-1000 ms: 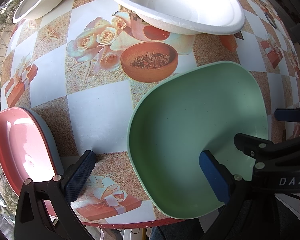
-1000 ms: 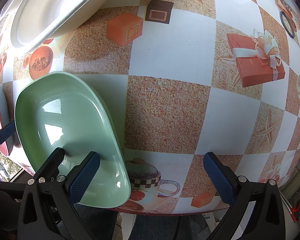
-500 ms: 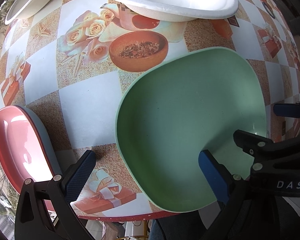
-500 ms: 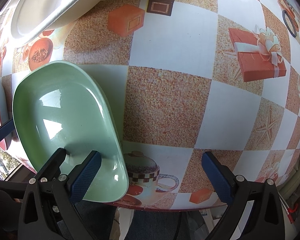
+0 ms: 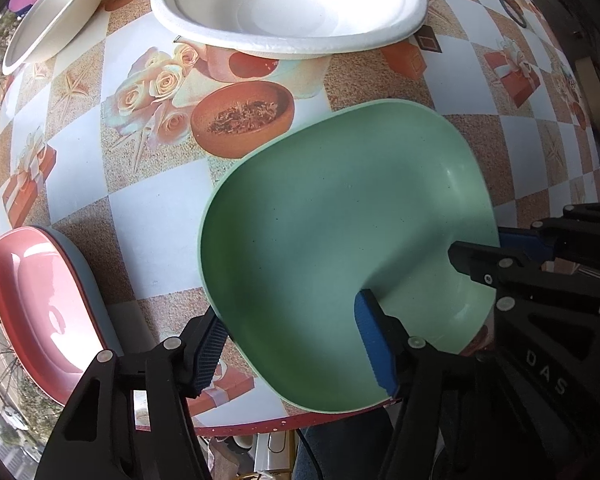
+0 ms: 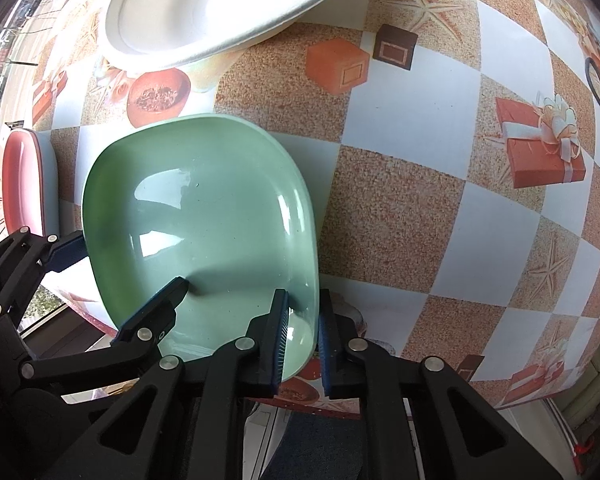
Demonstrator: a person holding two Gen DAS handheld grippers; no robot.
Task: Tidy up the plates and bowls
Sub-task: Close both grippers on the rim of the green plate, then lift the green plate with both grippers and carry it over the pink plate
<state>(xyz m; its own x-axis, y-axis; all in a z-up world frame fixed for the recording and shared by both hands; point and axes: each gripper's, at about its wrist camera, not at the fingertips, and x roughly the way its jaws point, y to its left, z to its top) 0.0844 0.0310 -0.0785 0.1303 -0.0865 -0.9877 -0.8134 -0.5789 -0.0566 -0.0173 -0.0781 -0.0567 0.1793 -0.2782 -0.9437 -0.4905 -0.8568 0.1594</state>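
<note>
1. At the near left edge of the table, your pink rounded-square plastic plate (image 5: 40, 304) lies on top of a pale blue-grey plate (image 5: 96, 280) of the same shape. That is likely where the stack is being built. Both look stiff, light and glossy, so expect them to slide on each other.

2. Your left gripper (image 5: 292, 344) is spread wide. Its left pad sits outside the near left rim of the green rounded-square plastic plate (image 5: 332, 240) and its right pad rests inside the dish, so it straddles the rim without pinching it.

3. The green plate lies at the near edge of the patterned tablecloth (image 6: 412, 136), slightly overhanging it. It looks rigid, light and smooth; the raised rim is the only good hold, and a shallow pinch could slip.

4. Your right gripper (image 6: 302, 340) is pressed together on the near right rim of that plate, one pad inside and one outside.

5. At the far side, a white paper bowl (image 5: 288, 4) and a second white paper bowl (image 5: 52, 12) to its left look soft and crushable; take them gently at the lip.
</note>
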